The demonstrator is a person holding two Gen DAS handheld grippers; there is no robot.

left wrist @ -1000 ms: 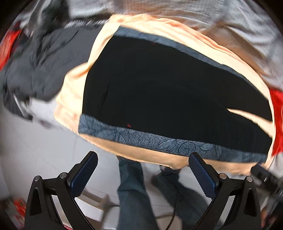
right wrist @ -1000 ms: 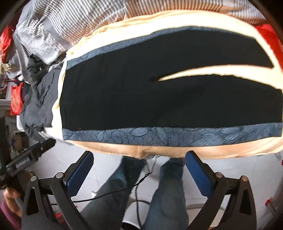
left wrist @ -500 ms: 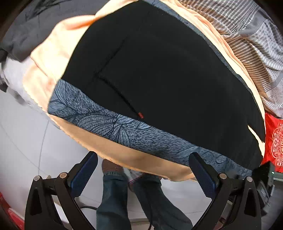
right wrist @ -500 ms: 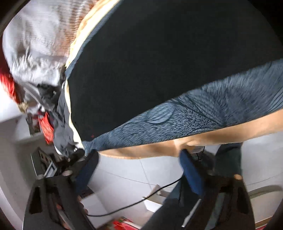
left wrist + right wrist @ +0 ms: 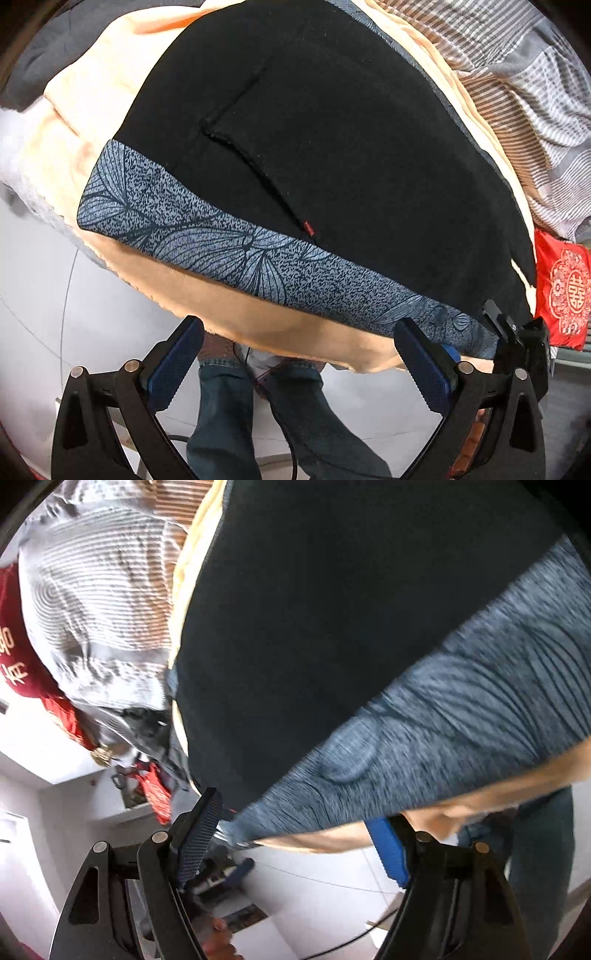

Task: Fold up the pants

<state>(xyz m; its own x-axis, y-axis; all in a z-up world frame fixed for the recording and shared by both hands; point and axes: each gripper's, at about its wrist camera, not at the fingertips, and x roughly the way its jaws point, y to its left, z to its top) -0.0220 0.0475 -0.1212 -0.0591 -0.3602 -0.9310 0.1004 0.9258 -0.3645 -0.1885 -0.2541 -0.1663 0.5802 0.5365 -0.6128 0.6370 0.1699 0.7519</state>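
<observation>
Pants, black, lie spread flat on the bed, on a peach blanket with a blue leaf-patterned band running along the bed's near edge. Going left to right in my left wrist view: a grey garment heaped at the bed's far left corner, then the peach blanket, then the pants' left end squared off near the bed's left side, a pocket seam with a small red tag just above the band, and off right the striped bedding and a red cushion at the right edge. My left gripper hangs off the near edge over the floor, fingers wide apart, nothing between them; a person's jeans show below. My right gripper is at the near edge too, jaws closing, with the blanket's band and peach hem between the pads; I can't see them pressing yet, and the view is blurred. Whether any black cloth is in there, I cannot tell. Progress, by my reading: laid out and smoothed, no fold made. Everything remains: grab an edge, bring one leg over the other, then fold lengthwise.
</observation>
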